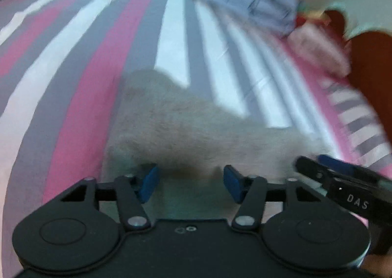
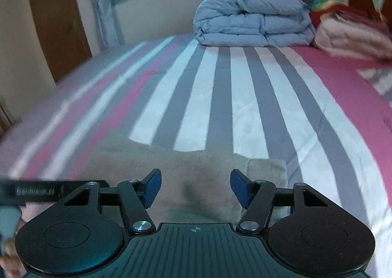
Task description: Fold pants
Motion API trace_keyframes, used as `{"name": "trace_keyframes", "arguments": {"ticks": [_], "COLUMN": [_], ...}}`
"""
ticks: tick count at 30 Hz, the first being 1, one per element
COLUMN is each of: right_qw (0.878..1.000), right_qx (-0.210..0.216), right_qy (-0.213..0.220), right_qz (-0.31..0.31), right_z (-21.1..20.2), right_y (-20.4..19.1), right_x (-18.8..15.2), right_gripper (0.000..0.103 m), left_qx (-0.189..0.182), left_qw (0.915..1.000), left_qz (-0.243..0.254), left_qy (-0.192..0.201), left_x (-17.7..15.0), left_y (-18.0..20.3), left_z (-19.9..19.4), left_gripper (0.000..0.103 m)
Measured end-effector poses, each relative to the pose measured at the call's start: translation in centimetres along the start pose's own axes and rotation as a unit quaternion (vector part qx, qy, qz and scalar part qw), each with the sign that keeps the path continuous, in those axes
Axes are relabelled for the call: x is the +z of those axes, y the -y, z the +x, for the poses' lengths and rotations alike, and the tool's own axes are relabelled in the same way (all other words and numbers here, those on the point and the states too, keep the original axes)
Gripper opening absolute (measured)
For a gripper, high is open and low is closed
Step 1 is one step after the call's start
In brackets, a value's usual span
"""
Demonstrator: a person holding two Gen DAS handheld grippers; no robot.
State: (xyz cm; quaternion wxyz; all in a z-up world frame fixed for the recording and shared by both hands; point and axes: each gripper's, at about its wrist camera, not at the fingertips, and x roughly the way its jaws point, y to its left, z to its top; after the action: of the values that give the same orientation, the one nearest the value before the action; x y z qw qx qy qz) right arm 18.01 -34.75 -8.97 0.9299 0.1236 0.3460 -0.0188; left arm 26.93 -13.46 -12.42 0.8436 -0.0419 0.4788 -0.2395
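Observation:
The beige fleecy pants [image 1: 186,126] lie bunched on the striped bed, close in front of both grippers; they also show in the right wrist view [image 2: 186,170]. My left gripper [image 1: 189,182] is open and empty, its blue pads just above the near edge of the pants. My right gripper [image 2: 194,187] is open and empty over the pants' near edge. The right gripper's fingers [image 1: 325,167] also show at the lower right of the left wrist view. Part of the left gripper [image 2: 49,191] shows at the left of the right wrist view.
The bed sheet [image 2: 220,96] has pink, grey and white stripes. A folded blue-grey duvet [image 2: 252,18] sits at the far end, with a pink blanket [image 2: 352,37] and colourful items beside it. A wooden door [image 2: 56,20] and a window are beyond the bed.

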Motion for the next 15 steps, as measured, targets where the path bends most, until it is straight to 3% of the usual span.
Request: {"name": "trace_keyframes", "arguments": {"ticks": [3,5,7,8,9,10,11,15], "right_qw": [0.995,0.995,0.996,0.997,0.997,0.997,0.995,0.983], "right_qx": [-0.081,-0.06,-0.042,-0.035,-0.03,-0.022,-0.013,0.02], "right_qy": [-0.06,-0.058,-0.048,-0.039,-0.037,-0.041,-0.045,-0.088], "right_qz": [0.007,0.057,0.065,0.057,0.056,0.067,0.083,0.158], "right_z": [3.9,3.6,2.1,1.1,0.4,-0.1,-0.3,-0.2], "right_y": [2.8,4.9,5.6,5.7,5.9,6.6,7.2,9.8], "right_x": [-2.0,-2.7,-2.8,-2.8,-2.8,-3.2,-3.7,-5.6], "right_gripper": [0.064,0.064,0.064,0.067,0.074,0.092,0.096,0.096], "left_qx": [0.008,0.009,0.016,0.024,0.032,0.04,0.047,0.074], "left_qw": [0.9997,0.9991,0.9981,0.9973,0.9965,0.9963,0.9962,0.9954], "left_qz": [0.017,0.025,0.028,0.027,0.028,0.029,0.029,0.034], "left_qy": [0.013,0.032,0.052,0.064,0.072,0.07,0.066,0.051], "left_x": [-0.4,-1.0,-2.1,-2.5,-2.9,-3.3,-3.6,-4.7], "left_y": [0.7,1.1,0.8,0.9,0.7,0.5,0.2,-0.8], "left_z": [-0.8,-2.7,-4.8,-5.5,-6.1,-6.5,-6.8,-6.8], "left_gripper": [0.043,0.046,0.068,0.073,0.074,0.074,0.074,0.074]}}
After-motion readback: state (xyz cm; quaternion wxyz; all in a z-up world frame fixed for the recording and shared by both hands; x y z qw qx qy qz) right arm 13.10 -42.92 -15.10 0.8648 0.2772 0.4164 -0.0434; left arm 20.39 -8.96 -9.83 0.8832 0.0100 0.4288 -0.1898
